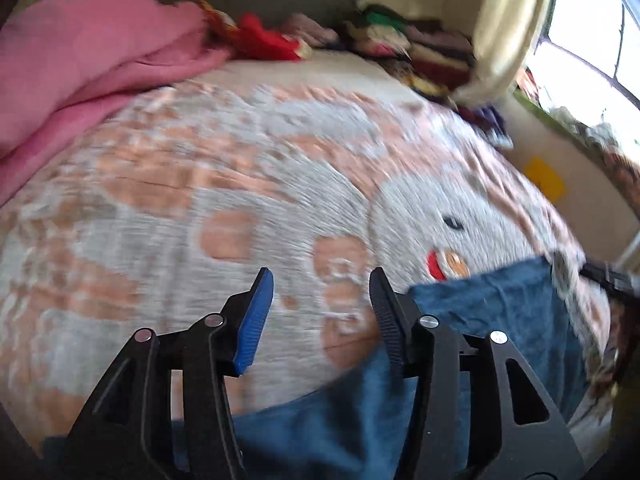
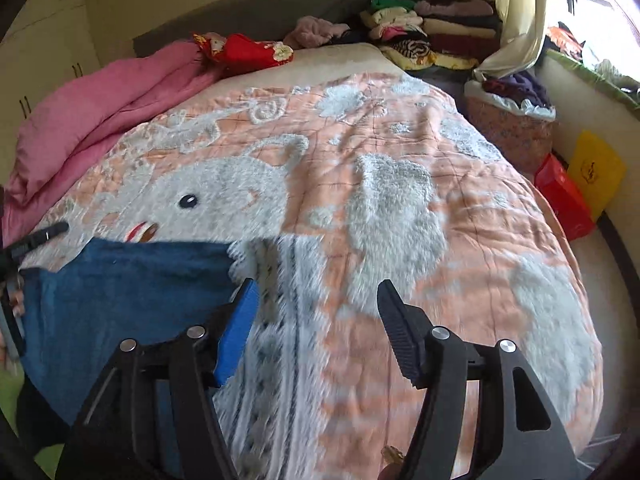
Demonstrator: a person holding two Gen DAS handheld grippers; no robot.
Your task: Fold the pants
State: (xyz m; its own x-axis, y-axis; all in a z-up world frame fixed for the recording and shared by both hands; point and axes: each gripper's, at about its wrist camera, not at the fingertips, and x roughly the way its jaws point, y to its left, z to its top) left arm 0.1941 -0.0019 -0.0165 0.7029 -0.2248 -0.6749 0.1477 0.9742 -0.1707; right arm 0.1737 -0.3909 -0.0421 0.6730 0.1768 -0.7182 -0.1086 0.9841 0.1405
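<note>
Blue pants [image 1: 492, 320] lie flat on the bed near its front edge, at the lower right of the left wrist view and the lower left of the right wrist view [image 2: 120, 292]. My left gripper [image 1: 320, 280] is open and empty, hovering over the bedspread just left of the pants. My right gripper [image 2: 316, 288] is open and empty, just right of the pants. The tip of the other gripper shows at each view's edge [image 1: 608, 276] [image 2: 36, 240].
The bed carries an orange and grey animal-pattern blanket [image 2: 400, 200]. A pink quilt [image 2: 92, 120] is bunched at the left. Folded clothes [image 2: 432, 28] are stacked at the headboard. A basket [image 2: 512, 120], red box [image 2: 564, 196] and yellow item [image 2: 596, 172] stand right of the bed.
</note>
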